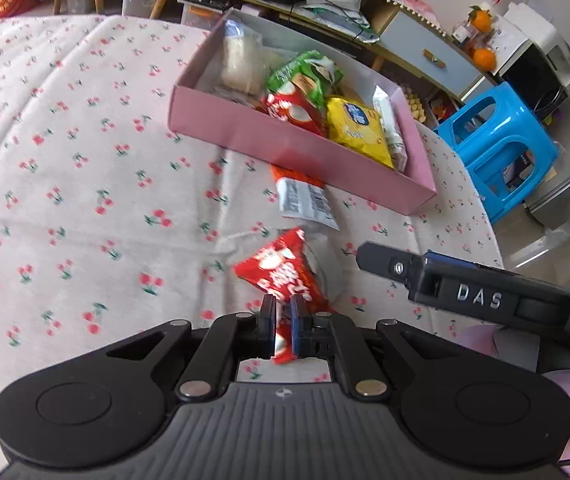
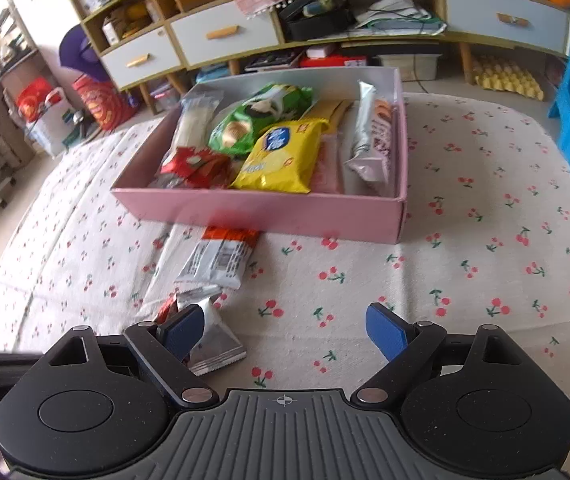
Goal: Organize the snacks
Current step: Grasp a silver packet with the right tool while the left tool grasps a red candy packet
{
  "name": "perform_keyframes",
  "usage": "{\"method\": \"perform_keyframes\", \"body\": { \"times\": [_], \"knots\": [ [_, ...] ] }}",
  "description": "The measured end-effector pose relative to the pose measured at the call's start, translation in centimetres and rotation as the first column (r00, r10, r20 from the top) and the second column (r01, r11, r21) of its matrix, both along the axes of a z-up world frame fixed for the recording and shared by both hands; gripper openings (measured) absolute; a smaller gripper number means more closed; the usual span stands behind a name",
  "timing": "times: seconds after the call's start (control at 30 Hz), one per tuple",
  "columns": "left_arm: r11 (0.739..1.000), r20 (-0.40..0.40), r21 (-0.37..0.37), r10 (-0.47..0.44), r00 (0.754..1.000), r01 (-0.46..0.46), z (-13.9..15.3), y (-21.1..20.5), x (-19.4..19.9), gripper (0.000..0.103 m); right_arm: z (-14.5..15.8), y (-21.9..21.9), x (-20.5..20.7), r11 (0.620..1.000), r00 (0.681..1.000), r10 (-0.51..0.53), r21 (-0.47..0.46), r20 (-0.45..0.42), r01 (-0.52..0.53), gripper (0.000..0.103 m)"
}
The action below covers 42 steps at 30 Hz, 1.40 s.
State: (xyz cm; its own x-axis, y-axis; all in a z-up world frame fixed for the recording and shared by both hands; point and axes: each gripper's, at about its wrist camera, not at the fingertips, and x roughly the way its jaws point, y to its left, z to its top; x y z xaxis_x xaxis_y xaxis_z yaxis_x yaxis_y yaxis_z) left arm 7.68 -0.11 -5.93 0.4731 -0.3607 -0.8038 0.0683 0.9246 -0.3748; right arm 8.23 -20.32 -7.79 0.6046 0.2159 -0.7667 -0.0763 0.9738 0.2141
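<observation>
The left gripper (image 1: 283, 322) is pointing down and forward, and its two blue pads (image 1: 296, 320) are squeezing together on a red snack packet (image 1: 281, 276). The packet is sticking out in front of the pads. The right gripper (image 2: 285, 332) is also tipping down. Its two blue pads (image 2: 387, 334) are standing wide apart with nothing between them. In the left wrist view, one black finger of the right gripper is reaching in from the right side.

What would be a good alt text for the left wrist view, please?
The left gripper is shut on a red snack packet above a cherry-print cloth. Beyond lie an orange-and-white packet and a pink box holding snacks; the right gripper's finger enters from the right.
</observation>
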Motion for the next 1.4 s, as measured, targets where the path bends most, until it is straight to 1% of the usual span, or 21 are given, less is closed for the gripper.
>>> {"method": "perform_keyframes", "body": {
  "times": [0.17, 0.33, 0.43, 0.47, 0.5, 0.53, 0.57, 0.63, 0.7, 0.77, 0.8, 0.87, 0.9, 0.93, 1.03, 1.17, 1.27, 1.4],
  "knots": [
    [0.998, 0.039, 0.058, 0.010, 0.999, -0.013, 0.4, 1.7, 0.0, 0.006, -0.8, 1.2, -0.1, 0.998, 0.999, 0.048, -0.037, -0.009, -0.049, 0.090],
    [0.996, 0.067, 0.089, 0.017, 0.998, -0.022, 0.6, 3.8, 0.0, 0.006, -1.2, 2.4, -0.6, 0.995, 0.996, 0.093, -0.048, 0.008, -0.093, 0.090],
    [0.997, 0.068, 0.081, 0.012, 0.998, -0.017, 0.4, 4.7, -0.1, 0.008, -1.1, 3.0, -0.9, 0.992, 0.992, 0.119, -0.050, 0.031, -0.118, 0.090],
    [0.997, 0.067, 0.079, 0.013, 0.998, -0.019, 0.3, 4.9, -0.1, 0.014, -1.1, 3.1, -0.9, 0.991, 0.991, 0.127, -0.052, 0.037, -0.125, 0.090],
    [0.997, 0.067, 0.075, 0.015, 0.998, -0.020, 0.3, 5.0, -0.2, 0.017, -1.1, 3.3, -1.0, 0.989, 0.990, 0.137, -0.054, 0.045, -0.134, 0.090],
    [0.997, 0.068, 0.070, 0.016, 0.998, -0.020, 0.3, 5.0, -0.3, 0.023, -1.2, 3.5, -1.0, 0.988, 0.988, 0.144, -0.058, 0.049, -0.141, 0.090],
    [0.998, 0.068, 0.063, 0.018, 0.998, -0.022, 0.3, 5.0, -0.3, 0.026, -1.2, 3.8, -1.0, 0.987, 0.988, 0.147, -0.064, 0.048, -0.144, 0.090],
    [0.999, 0.067, 0.044, 0.018, 0.998, -0.021, 0.3, 4.9, -0.3, 0.028, -1.4, 4.3, -0.9, 0.985, 0.986, 0.158, -0.079, 0.049, -0.154, 0.090],
    [0.999, 0.068, 0.034, 0.011, 0.998, -0.013, 0.3, 4.9, -0.2, 0.032, -1.5, 4.9, -0.8, 0.982, 0.984, 0.168, -0.100, 0.059, -0.161, 0.089],
    [0.999, 0.070, 0.034, 0.004, 0.998, -0.007, 0.3, 4.7, -0.2, 0.037, -1.6, 5.1, -0.8, 0.978, 0.982, 0.176, -0.123, 0.068, -0.166, 0.083],
    [0.999, 0.070, 0.035, -0.001, 0.998, -0.001, 0.2, 4.5, -0.2, 0.038, -1.7, 5.2, -0.8, 0.977, 0.981, 0.179, -0.133, 0.070, -0.169, 0.067],
    [0.999, 0.071, 0.036, -0.011, 0.997, 0.008, 0.2, 4.1, -0.2, 0.042, -1.9, 5.1, -0.8, 0.971, 0.980, 0.190, -0.160, 0.068, -0.177, 0.046],
    [0.999, 0.071, 0.036, -0.016, 0.997, 0.013, 0.1, 3.9, -0.2, 0.042, -1.8, 5.0, -0.9, 0.969, 0.978, 0.193, -0.173, 0.072, -0.179, 0.034],
    [0.999, 0.069, 0.035, -0.020, 0.997, 0.018, 0.0, 3.8, -0.2, 0.043, -1.7, 4.7, -1.0, 0.968, 0.978, 0.195, -0.173, 0.071, -0.180, 0.033],
    [0.999, 0.057, 0.021, -0.029, 0.998, 0.028, -0.3, 3.3, -0.2, 0.044, -1.5, 3.6, -0.9, 0.977, 0.982, 0.182, -0.120, 0.051, -0.175, 0.033],
    [0.999, 0.044, 0.003, -0.053, 0.998, 0.053, -0.5, 2.0, -0.2, 0.044, -1.1, 3.1, -1.1, 0.980, 0.987, 0.158, -0.127, 0.038, -0.152, 0.033],
    [0.997, 0.039, 0.006, -0.073, 0.997, 0.073, -0.8, 1.0, -0.2, 0.044, -0.7, 2.5, -1.2, 0.986, 0.991, 0.130, -0.107, 0.022, -0.127, 0.033],
    [0.997, 0.017, 0.019, -0.073, 0.997, 0.073, -1.4, 0.1, 0.1, 0.040, -0.1, 1.9, -1.4, 0.990, 0.994, 0.107, -0.093, 0.019, -0.105, 0.033]
  ]
}}
